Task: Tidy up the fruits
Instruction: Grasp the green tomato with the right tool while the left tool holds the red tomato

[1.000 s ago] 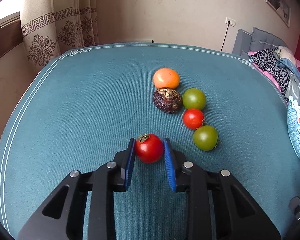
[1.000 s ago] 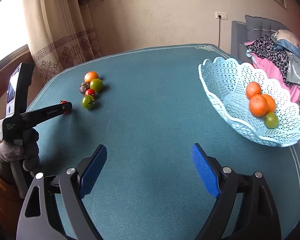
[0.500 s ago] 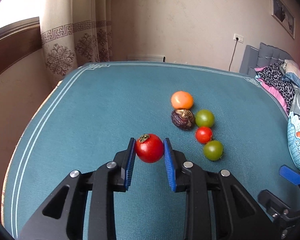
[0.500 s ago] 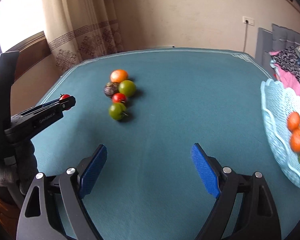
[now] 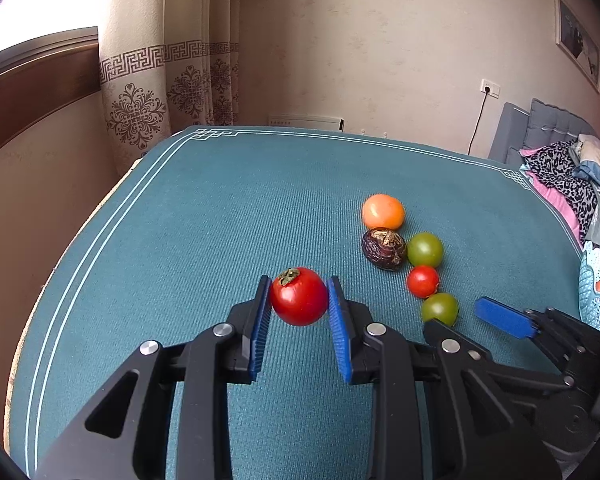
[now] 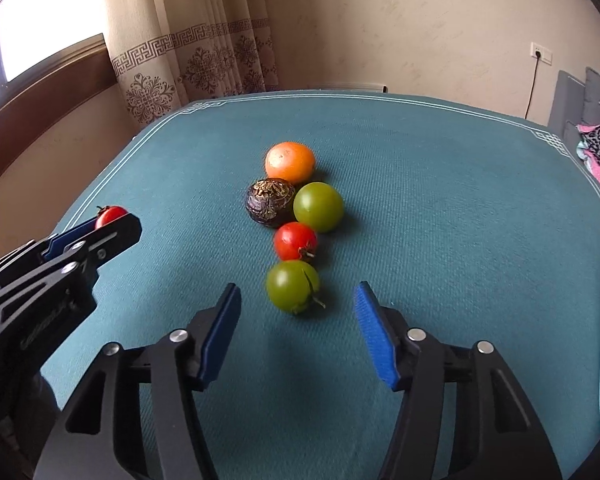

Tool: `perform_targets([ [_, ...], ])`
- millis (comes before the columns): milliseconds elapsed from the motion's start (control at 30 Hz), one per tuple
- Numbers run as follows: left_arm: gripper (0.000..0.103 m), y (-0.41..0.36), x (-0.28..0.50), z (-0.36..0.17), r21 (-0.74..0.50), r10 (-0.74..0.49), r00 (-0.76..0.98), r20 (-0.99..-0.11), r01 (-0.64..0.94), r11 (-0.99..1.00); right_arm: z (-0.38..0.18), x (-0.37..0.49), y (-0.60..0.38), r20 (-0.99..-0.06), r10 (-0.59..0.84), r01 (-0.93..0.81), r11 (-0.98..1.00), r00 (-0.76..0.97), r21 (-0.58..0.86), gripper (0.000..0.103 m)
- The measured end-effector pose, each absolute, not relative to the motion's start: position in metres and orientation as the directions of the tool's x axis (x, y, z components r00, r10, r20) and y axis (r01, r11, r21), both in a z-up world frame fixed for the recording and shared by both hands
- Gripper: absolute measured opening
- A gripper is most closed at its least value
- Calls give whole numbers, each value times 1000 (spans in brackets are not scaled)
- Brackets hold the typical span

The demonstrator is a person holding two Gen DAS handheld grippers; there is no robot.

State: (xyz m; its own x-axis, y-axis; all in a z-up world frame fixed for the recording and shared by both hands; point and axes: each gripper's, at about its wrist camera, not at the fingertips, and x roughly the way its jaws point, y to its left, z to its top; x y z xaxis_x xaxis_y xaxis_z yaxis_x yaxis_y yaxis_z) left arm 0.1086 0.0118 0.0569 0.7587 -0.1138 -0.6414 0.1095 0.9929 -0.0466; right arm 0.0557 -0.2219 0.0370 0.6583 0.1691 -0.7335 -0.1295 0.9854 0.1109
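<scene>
Five fruits [image 6: 296,216] cluster mid-desk [image 6: 440,208] on teal cloth — left hand-held gripper [image 5: 299,300] clamps a red tomato [image 5: 299,296], right hand-held gripper [image 6: 296,320] gapes wide; curtains [image 6: 204,40] beyond.

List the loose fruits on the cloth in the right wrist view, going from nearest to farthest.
near green tomato → small red tomato → far green tomato → orange. The dark wrinkled fruit sits level with the far green tomato, so its place is unclear.
</scene>
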Motion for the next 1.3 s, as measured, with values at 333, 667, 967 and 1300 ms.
perform_targets([
  [333,29,13,112,54,-50,-109,752,-650,101,994,26,70,-218,-749,162,-128,986,643,104,32],
  [667,29,10,110,55,-46,-115,754,-647,112,993,29,58,-229,-743,167,-111,986,648,125,32],
  [967,29,9,108,57,-46,-121,759,-640,120,992,32,48,-229,-739,160,-109,987,654,118,32],
  [1300,29,10,105,60,-49,-129,764,-632,127,991,37,36,-230,-731,161,-105,987,663,122,30],
])
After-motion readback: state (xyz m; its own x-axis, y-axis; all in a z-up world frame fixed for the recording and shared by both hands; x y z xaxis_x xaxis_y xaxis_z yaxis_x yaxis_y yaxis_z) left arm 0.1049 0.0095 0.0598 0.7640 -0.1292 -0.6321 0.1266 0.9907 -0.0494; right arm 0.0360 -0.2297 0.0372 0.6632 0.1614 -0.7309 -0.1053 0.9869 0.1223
